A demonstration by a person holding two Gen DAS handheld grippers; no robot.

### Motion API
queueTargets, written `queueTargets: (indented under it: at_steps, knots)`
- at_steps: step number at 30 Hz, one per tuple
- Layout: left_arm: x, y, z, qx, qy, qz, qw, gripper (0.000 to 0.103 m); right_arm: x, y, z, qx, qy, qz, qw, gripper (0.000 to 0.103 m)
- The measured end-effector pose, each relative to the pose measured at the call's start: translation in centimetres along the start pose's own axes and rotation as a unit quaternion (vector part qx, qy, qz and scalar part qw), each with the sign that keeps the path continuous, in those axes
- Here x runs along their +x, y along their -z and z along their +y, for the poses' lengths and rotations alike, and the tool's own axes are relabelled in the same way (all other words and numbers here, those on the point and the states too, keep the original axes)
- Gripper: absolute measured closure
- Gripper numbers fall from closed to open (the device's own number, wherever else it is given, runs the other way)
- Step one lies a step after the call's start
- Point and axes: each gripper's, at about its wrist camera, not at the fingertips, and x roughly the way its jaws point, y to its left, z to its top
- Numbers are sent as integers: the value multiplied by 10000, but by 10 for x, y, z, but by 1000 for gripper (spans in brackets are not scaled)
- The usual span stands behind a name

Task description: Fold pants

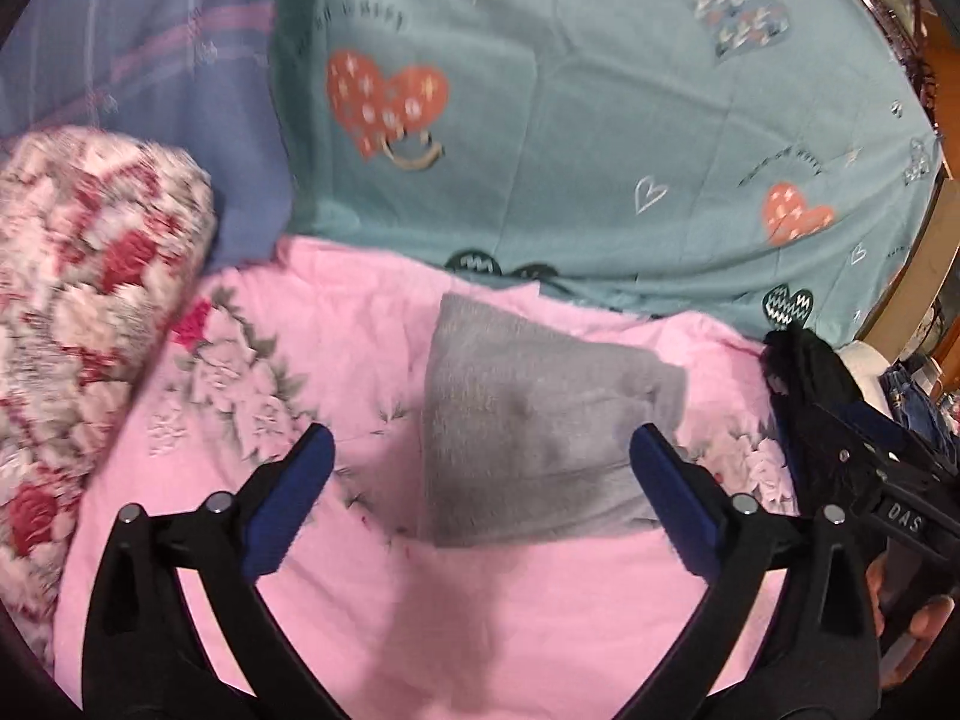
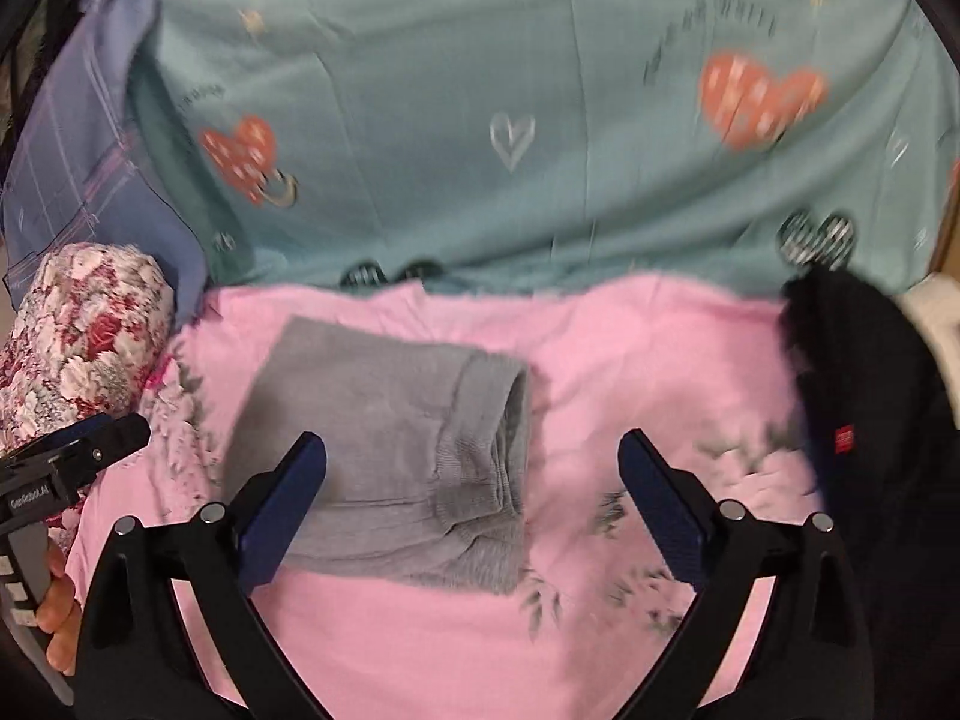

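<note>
The grey pants [image 1: 540, 420] lie folded into a small flat bundle on a pink floral blanket [image 1: 420, 600]. In the right wrist view the pants [image 2: 384, 462] show their ribbed waistband at the right end. My left gripper [image 1: 480, 450] is open and empty, held above the bundle with the bundle between its blue pads. My right gripper [image 2: 474, 456] is open and empty, above the bundle's right end. The left gripper's body shows at the left edge of the right wrist view [image 2: 66, 456]; the right gripper's body shows at the right edge of the left wrist view [image 1: 870, 468].
A teal sheet with heart prints [image 1: 600, 120] covers the bed behind the blanket. A red floral rolled quilt [image 1: 78, 300] lies at the left. A dark garment [image 2: 870, 420] lies at the right. A blue-purple plaid cloth [image 1: 150, 48] is at the far left.
</note>
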Motion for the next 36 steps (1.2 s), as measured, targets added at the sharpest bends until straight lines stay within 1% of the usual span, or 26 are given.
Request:
queueTargets:
  at_steps: [2,4,6,8,10,11,14,15,16,18,20,22,25,30,36]
  knots:
    - [-29,5,-9,6,-115,-154,9998,2,-44,7,4,-42,214,-164,9996,2]
    - [-57,21,-18,34,-275,-285,9992,2,-81,22,5,-37,279,-344,9990,1]
    - [-76,36,-22,52,-311,-407,9987,2,-103,41,3,31,272,-451,9986,1]
    - [-85,52,-25,53,-425,-455,9980,2,-112,64,0,91,230,-456,9987,1]
    - [-84,66,-30,181,-536,-539,9969,2,-110,85,-3,183,214,-407,9988,1]
    - [-81,72,-33,284,-645,-571,9959,2,-103,97,-5,290,195,-409,9986,1]
    - [-65,91,-38,537,-926,-740,9915,2,-86,119,-12,529,221,-446,9974,1]
    - [-57,99,-37,539,-1009,-756,9905,2,-79,123,-11,467,300,-417,9976,1]
    - [-50,103,-35,516,-1023,-715,9908,2,-72,126,-7,275,453,-332,9980,1]
    - [-33,109,-30,486,-942,-535,9929,2,-65,132,2,-71,694,-281,9972,1]
    - [-17,114,-26,526,-1010,-320,9930,2,-64,137,10,-277,846,-364,9954,1]
    - [-7,118,-24,565,-1085,-187,9923,2,-62,142,15,-383,847,-334,9951,1]
    - [0,120,-21,465,-985,-21,9941,2,-57,147,18,-386,725,-187,9964,1]
    - [-4,122,-23,491,-1111,-157,9925,2,-51,149,11,-210,665,-15,9976,1]
    - [-2,124,-24,495,-1131,-122,9923,2,-52,148,4,4,641,24,9979,1]
